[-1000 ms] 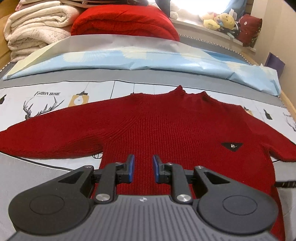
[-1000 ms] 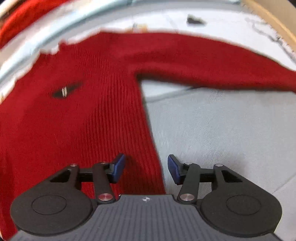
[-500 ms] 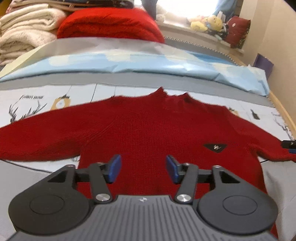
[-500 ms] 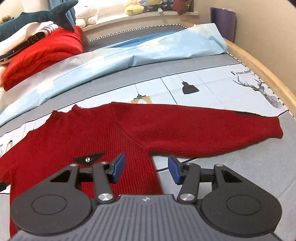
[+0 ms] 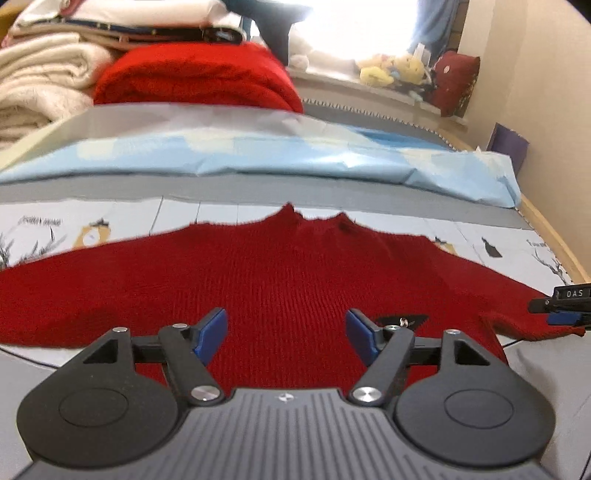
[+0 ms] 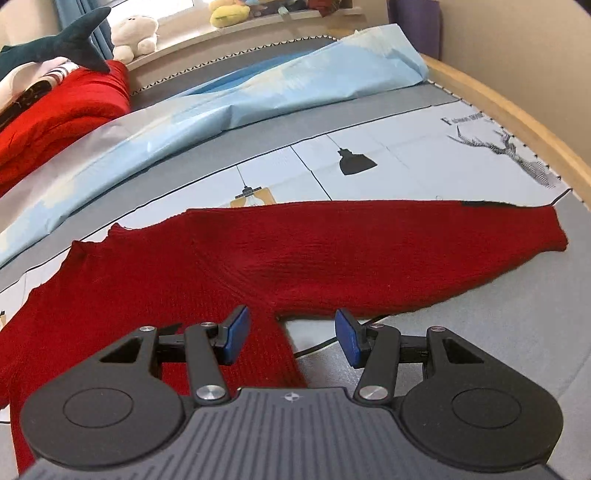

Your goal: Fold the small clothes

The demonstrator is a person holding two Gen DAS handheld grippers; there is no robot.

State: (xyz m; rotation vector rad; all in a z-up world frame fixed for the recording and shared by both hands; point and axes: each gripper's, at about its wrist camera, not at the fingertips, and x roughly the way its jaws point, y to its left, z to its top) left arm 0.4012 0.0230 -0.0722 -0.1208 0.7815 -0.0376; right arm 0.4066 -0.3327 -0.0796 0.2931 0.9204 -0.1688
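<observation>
A dark red knit sweater (image 5: 288,273) lies flat, front up, on the bed, sleeves spread out to both sides and neck toward the pillows. My left gripper (image 5: 286,334) is open and empty, above the sweater's lower chest. A small black badge (image 5: 404,319) sits on the chest by its right finger. My right gripper (image 6: 291,334) is open and empty over the sweater's (image 6: 229,266) right armpit, where the right sleeve (image 6: 424,251) stretches out to the right. The right gripper's tip (image 5: 565,306) shows at the edge of the left wrist view.
A printed sheet (image 6: 388,162) covers the bed under the sweater. A light blue quilt (image 5: 258,155) lies behind it. A folded red blanket (image 5: 195,77) and cream towels (image 5: 40,88) are stacked at the back. Plush toys (image 6: 133,33) line the sill. A wooden bed edge (image 6: 517,118) runs along the right.
My left gripper's jaws have opened wide. Both grippers have lifted and pulled back, so more of the sweater and bed shows. The sweater has not moved.
</observation>
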